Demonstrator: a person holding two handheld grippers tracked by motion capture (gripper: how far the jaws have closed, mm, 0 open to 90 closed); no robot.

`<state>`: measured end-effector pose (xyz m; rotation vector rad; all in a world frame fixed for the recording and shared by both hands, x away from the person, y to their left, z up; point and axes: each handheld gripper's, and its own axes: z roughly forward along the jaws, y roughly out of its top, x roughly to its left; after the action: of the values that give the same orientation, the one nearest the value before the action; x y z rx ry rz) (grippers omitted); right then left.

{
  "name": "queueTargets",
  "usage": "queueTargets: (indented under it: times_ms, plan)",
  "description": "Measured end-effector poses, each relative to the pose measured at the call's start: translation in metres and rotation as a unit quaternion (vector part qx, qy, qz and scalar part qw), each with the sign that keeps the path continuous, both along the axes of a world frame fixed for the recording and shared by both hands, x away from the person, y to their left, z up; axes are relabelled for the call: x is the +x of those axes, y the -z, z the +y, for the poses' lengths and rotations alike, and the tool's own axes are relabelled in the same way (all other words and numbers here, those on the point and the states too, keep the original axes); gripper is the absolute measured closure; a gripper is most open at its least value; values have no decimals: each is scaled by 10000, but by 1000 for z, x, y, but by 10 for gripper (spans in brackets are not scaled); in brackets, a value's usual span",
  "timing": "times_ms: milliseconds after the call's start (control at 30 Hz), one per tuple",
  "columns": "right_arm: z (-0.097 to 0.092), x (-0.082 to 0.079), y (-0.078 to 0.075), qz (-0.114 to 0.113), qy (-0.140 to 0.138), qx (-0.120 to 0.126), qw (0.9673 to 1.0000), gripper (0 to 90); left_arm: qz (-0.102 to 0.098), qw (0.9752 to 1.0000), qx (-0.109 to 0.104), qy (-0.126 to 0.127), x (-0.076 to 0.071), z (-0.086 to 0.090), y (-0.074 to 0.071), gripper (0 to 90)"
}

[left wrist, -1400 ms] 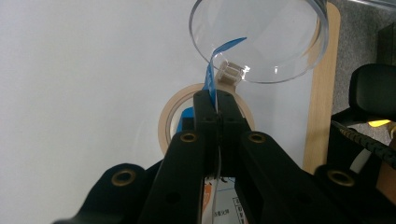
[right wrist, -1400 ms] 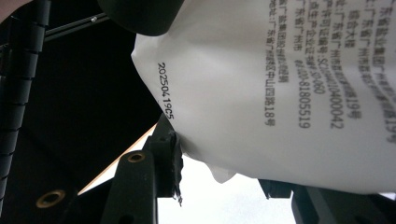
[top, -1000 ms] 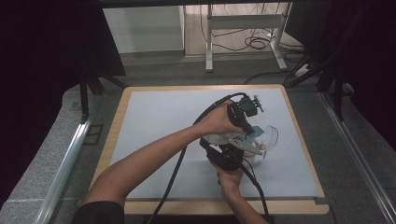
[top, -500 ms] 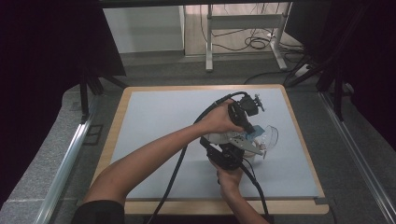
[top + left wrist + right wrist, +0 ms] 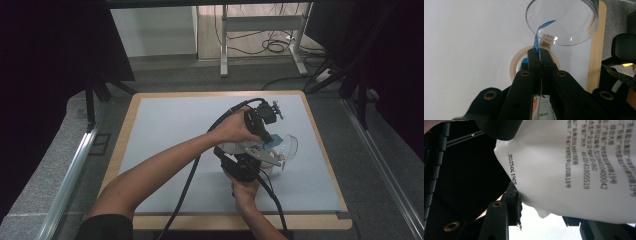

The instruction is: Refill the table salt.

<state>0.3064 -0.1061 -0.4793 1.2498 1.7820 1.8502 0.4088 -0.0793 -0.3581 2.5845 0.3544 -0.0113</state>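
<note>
While the left tongs [image 5: 540, 58] pinch its blue-edged top, the right tongs [image 5: 536, 220] clamp the pouch [image 5: 579, 167] above the worktop [image 5: 165, 130] beside a dish [image 5: 564, 21]; soft, light, slippery film—grip seams.

Table [image 5: 165, 130] — tape roll [image 5: 517, 65], clear dish [image 5: 574, 22]

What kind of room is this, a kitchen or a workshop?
Probably a lab or test workshop: a bare work table ringed by black curtains, loose cables across the floor, and a metal frame stand behind.
</note>
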Motion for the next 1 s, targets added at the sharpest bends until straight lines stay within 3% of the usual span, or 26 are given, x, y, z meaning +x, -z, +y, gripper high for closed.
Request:
queueTargets:
  times_ms: [1000]
  plan:
    - [1,3,2,69,86,145,9998,582,-4,10000,7,20,3,-1,2,900]
